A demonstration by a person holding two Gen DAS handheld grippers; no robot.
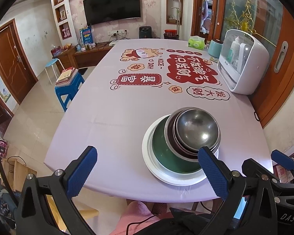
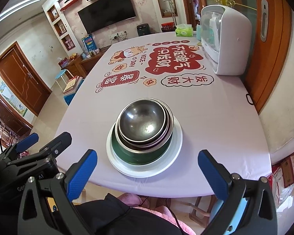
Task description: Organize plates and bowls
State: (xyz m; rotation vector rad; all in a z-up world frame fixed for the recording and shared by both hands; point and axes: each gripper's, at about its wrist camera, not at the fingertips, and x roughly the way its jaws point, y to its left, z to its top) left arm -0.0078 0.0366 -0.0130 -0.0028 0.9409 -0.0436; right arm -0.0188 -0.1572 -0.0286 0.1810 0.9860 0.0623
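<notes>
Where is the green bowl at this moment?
The green bowl sits on the white plate near the table's front edge, under the nested steel bowls, central in the right wrist view.

The left hand-held gripper [image 1: 148, 173] is spread wide, its blue fingers [image 1: 82, 173] gripping nothing. The right hand-held gripper [image 2: 148, 173] is likewise spread wide and bare. Both point forward, side by side, level, the left one just beside the right.
</notes>
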